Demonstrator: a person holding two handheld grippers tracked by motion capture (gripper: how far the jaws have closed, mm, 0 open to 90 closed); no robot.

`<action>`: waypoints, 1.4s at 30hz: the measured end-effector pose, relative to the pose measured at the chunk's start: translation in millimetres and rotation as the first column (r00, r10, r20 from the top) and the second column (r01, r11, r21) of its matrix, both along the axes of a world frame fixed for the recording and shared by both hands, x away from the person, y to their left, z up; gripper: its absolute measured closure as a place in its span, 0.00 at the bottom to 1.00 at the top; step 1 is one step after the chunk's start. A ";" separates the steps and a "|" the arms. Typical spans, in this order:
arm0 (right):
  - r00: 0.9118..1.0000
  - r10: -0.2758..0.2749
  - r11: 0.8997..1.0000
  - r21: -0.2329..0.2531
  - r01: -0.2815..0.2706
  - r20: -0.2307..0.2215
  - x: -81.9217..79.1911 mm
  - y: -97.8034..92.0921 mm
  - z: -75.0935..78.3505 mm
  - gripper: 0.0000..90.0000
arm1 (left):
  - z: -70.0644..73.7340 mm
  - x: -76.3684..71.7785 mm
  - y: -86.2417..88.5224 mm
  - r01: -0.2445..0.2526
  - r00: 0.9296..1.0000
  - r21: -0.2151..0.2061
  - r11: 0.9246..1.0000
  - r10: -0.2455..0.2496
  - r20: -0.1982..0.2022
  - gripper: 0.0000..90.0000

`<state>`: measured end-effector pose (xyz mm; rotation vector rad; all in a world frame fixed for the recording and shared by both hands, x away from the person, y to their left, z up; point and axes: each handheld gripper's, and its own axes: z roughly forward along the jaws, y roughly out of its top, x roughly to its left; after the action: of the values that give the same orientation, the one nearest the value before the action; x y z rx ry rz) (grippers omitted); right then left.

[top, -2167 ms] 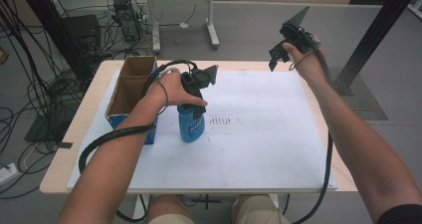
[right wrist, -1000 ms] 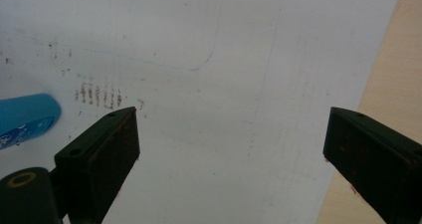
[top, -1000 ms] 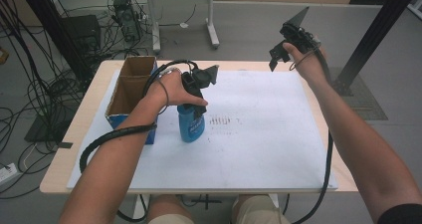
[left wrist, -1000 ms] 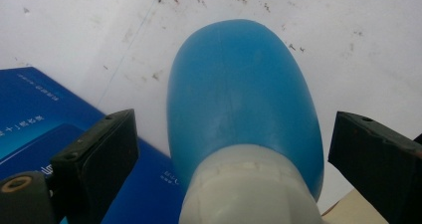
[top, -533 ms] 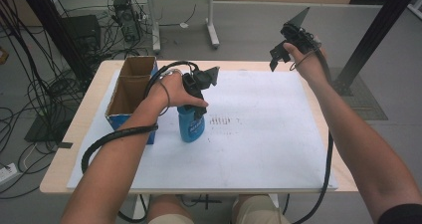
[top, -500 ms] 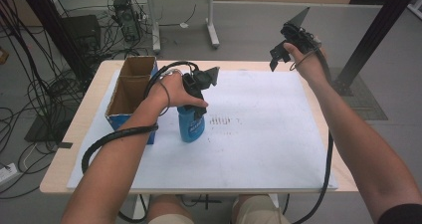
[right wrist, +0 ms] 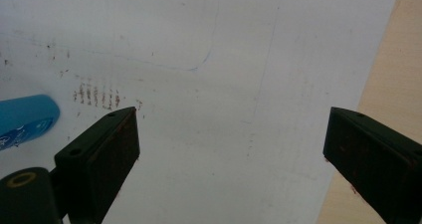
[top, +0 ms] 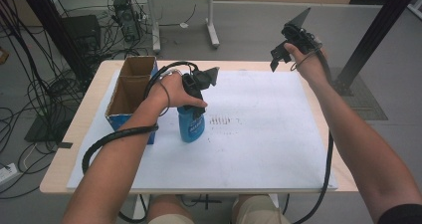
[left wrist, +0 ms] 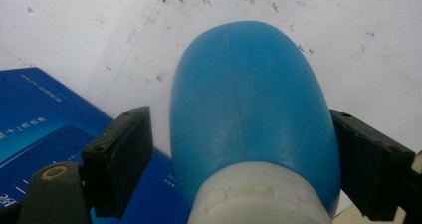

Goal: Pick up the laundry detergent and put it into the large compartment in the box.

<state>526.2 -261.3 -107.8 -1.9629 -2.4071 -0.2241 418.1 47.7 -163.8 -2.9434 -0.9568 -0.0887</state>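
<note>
1. Now the left tool (top: 195, 92) sits over the top of the blue bottle (top: 191, 124), jaws open on either side; in the left gripper view the right jaw looks to touch it, the left stands apart.
2. Bottle stands upright on the white sheet (top: 259, 134), just right of the box (top: 130, 92).
3. Right tool (top: 281, 55), raised over the table's far right, gapes wide and empty.

A lab: cable tangles (top: 30, 84) and computer tower (top: 123, 12) on floor.
</note>
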 end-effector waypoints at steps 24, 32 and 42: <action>1.000 -0.002 1.000 -0.004 0.002 -0.006 2.5 2.7 -3.2 0.08 | -0.5 6.4 7.1 -0.008 0.999 -0.044 0.999 0.007 -0.034 0.38; 1.000 -0.001 1.000 -0.006 0.001 -0.007 2.9 3.0 -3.5 0.08 | -0.3 7.3 8.2 -0.007 0.999 -0.047 0.999 0.005 -0.037 0.39; 1.000 -0.002 1.000 -0.004 0.002 -0.008 2.8 3.2 -3.3 0.08 | -0.4 7.3 7.2 0.002 0.999 -0.044 0.999 -0.003 -0.038 0.39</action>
<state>529.0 -258.0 -111.2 -1.9641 -2.4032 -0.2117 425.4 54.8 -164.2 -2.9745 -0.9621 -0.0112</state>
